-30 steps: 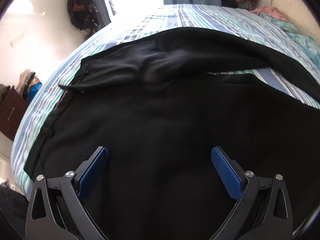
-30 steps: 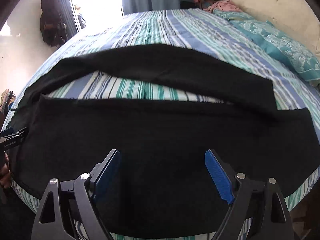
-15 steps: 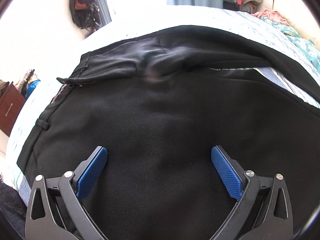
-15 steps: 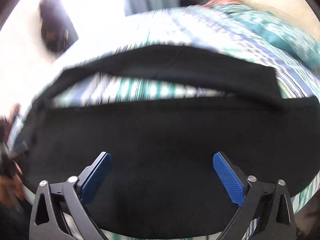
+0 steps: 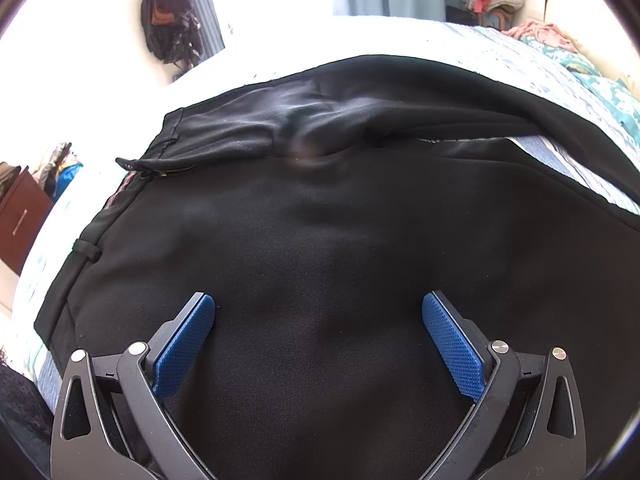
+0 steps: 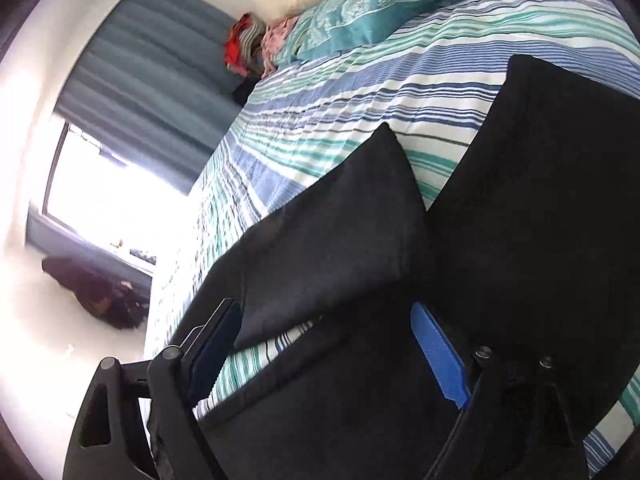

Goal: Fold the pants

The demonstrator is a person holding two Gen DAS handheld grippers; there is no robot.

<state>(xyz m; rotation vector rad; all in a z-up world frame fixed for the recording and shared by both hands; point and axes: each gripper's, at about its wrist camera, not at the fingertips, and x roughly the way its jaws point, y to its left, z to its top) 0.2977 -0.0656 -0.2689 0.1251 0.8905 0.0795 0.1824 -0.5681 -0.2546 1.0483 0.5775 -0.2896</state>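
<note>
Black pants [image 5: 320, 220] lie spread on a striped bed sheet [image 6: 360, 92]. In the left wrist view the waistband with its open zip [image 5: 160, 166] is at the left, and the legs run off to the right. My left gripper [image 5: 318, 300] hangs open just above the seat of the pants, nothing between its blue pads. In the right wrist view the picture is tilted. It shows the two leg ends, one hem [image 6: 340, 220] and the other leg [image 6: 540, 200], with sheet between them. My right gripper [image 6: 324, 308] is above them, jaws wide but closing, pads pressing on nothing.
A teal patterned pillow [image 6: 372, 4] lies at the head of the bed, with a heap of red and pink clothes [image 6: 248, 44] beside it. Grey-blue curtains [image 6: 160, 80] flank a bright window. A dark bag [image 5: 168, 28] hangs on the wall. A brown cabinet [image 5: 20, 216] stands left of the bed.
The right gripper has rolled strongly and swept along the bed to the leg ends; its jaws widened, then narrowed. The left gripper has stayed over the seat of the pants.
</note>
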